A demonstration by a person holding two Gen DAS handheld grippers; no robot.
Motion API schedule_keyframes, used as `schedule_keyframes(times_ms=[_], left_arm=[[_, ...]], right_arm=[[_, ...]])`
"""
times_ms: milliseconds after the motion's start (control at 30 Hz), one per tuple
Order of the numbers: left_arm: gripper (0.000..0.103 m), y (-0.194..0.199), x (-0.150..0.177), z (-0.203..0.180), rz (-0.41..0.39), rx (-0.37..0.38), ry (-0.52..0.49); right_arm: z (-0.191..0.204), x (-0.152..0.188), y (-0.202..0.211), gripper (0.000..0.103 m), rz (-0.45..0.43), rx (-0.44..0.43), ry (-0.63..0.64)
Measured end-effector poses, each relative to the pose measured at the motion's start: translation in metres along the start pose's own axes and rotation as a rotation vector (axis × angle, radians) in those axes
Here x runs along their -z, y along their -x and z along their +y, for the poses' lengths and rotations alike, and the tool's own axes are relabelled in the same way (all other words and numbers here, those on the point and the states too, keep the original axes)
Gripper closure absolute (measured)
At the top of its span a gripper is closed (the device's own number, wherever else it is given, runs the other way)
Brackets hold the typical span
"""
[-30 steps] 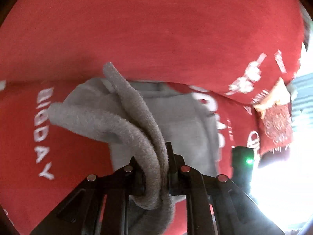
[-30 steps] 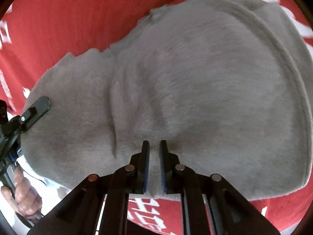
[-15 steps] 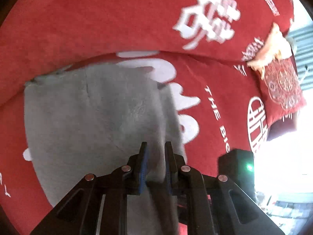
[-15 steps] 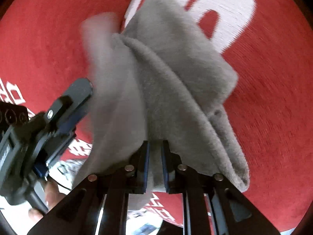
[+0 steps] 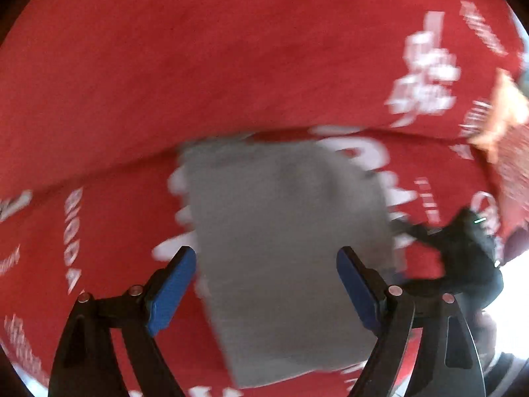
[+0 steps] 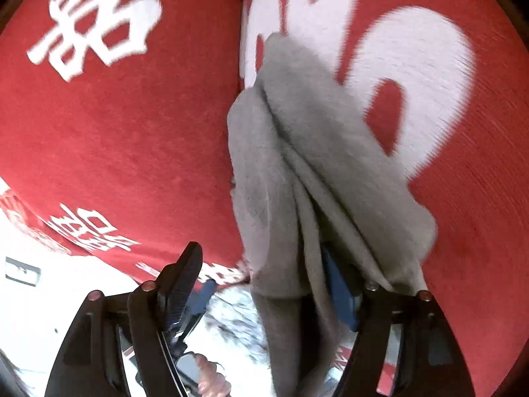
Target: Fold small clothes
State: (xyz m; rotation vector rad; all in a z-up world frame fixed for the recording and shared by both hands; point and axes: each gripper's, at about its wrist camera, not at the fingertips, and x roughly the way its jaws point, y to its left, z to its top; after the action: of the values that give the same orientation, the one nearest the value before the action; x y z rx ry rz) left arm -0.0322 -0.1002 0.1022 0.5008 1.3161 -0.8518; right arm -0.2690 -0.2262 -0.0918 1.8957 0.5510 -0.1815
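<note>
A small grey garment (image 5: 284, 231) lies folded flat in a rough rectangle on the red cloth (image 5: 231, 66). My left gripper (image 5: 264, 268) hangs over it pointing steeply down, jaws opening wide, blue pads clear of the fabric. My right gripper (image 5: 406, 254) shows blurred at the garment's right edge. In the right wrist view, the grey garment (image 6: 291, 152) is bunched in long folds. It runs down between the opening jaws of my right gripper (image 6: 264, 281) and drapes over the blue-padded right finger (image 6: 340, 294). The left finger (image 6: 182, 281) is bare.
The red cloth (image 6: 115, 132) bears large white lettering and has a crease behind the garment. A gold-fringed red piece (image 5: 499, 112) lies at the far right. Beyond the cloth's near edge is bright white floor (image 6: 66, 297). A person's hand (image 6: 211, 380) shows at the bottom.
Both grippers were shut on the grey garment; now both stand wide apart. The garment has gone from hanging in bunches to lying flat in the left view. Both cameras have swung.
</note>
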Motion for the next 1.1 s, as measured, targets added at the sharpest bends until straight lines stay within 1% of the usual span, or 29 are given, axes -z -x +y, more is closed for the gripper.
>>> schedule_keyframes(times_ms=[33, 100, 133, 167, 200, 233, 267, 300, 333, 400, 433, 500, 600, 667, 700, 767, 867, 933, 1000, 1033, 1067, 1100], left_arm=[[0.016, -0.005, 0.004, 0.013, 0.008, -0.033, 0.023], [0.016, -0.013, 0.011, 0.032, 0.025, -0.071, 0.046], [0.016, -0.018, 0.014, 0.038, 0.036, -0.082, 0.056], [0.016, -0.024, 0.017, 0.044, 0.050, -0.089, 0.066], [0.016, -0.030, 0.020, 0.048, 0.069, -0.098, 0.082], [0.016, -0.033, 0.022, 0.050, 0.076, -0.098, 0.088], [0.016, -0.034, 0.023, 0.050, 0.076, -0.097, 0.092], [0.016, -0.033, 0.026, 0.046, 0.070, -0.096, 0.086], [0.016, -0.030, 0.026, 0.042, 0.053, -0.087, 0.075], [0.016, -0.026, 0.027, 0.036, 0.029, -0.081, 0.046], [0.016, -0.025, 0.027, 0.034, 0.028, -0.082, 0.032], [0.016, -0.030, 0.029, 0.028, 0.041, -0.081, 0.006], [0.016, -0.041, 0.035, 0.025, 0.059, -0.073, -0.010], [0.016, -0.045, 0.035, 0.022, 0.063, -0.067, -0.010], [0.015, -0.045, 0.036, 0.023, 0.058, -0.072, -0.015], [0.014, -0.048, 0.036, 0.023, 0.059, -0.074, -0.018], [0.014, -0.046, 0.039, 0.027, 0.078, -0.059, -0.001], [0.014, -0.042, 0.040, 0.026, 0.078, -0.067, -0.007], [0.014, -0.039, 0.041, 0.027, 0.075, -0.084, -0.018], [0.014, -0.036, 0.043, 0.027, 0.074, -0.087, -0.022], [0.014, -0.036, 0.044, 0.027, 0.073, -0.090, -0.022], [0.014, -0.034, 0.045, 0.028, 0.070, -0.095, -0.022]], right_arm=[[0.012, -0.002, -0.010, 0.026, 0.013, 0.028, 0.021], [0.029, -0.002, -0.013, 0.028, 0.041, 0.090, 0.067], [0.034, -0.001, -0.022, 0.037, 0.058, 0.135, 0.092], [0.041, -0.001, -0.029, 0.049, 0.072, 0.195, 0.119], [0.044, 0.000, -0.034, 0.087, 0.083, 0.260, 0.147], [0.050, 0.002, -0.037, 0.088, 0.089, 0.329, 0.194], [0.056, 0.005, -0.035, 0.088, 0.078, 0.346, 0.235], [0.067, 0.009, -0.032, 0.088, 0.068, 0.354, 0.289], [0.085, 0.017, -0.025, 0.088, 0.045, 0.340, 0.366], [0.099, 0.025, -0.010, 0.089, 0.002, 0.315, 0.434], [0.104, 0.026, -0.003, 0.089, -0.019, 0.321, 0.451], [0.094, 0.019, 0.007, 0.089, -0.045, 0.380, 0.437], [0.063, 0.003, 0.013, 0.088, -0.067, 0.467, 0.360], [0.051, 0.004, 0.019, 0.089, -0.072, 0.473, 0.336], [0.049, 0.006, 0.020, 0.088, -0.071, 0.466, 0.326], [0.055, 0.010, 0.021, 0.088, -0.074, 0.482, 0.333], [0.060, 0.013, 0.022, 0.088, -0.081, 0.571, 0.395], [0.061, 0.019, 0.021, 0.088, -0.092, 0.610, 0.412], [0.067, 0.022, 0.016, 0.089, -0.099, 0.617, 0.410], [0.069, 0.022, 0.013, 0.089, -0.089, 0.586, 0.396], [0.062, 0.017, 0.021, 0.089, -0.072, 0.542, 0.385], [0.061, 0.014, 0.020, 0.087, -0.053, 0.497, 0.373]])
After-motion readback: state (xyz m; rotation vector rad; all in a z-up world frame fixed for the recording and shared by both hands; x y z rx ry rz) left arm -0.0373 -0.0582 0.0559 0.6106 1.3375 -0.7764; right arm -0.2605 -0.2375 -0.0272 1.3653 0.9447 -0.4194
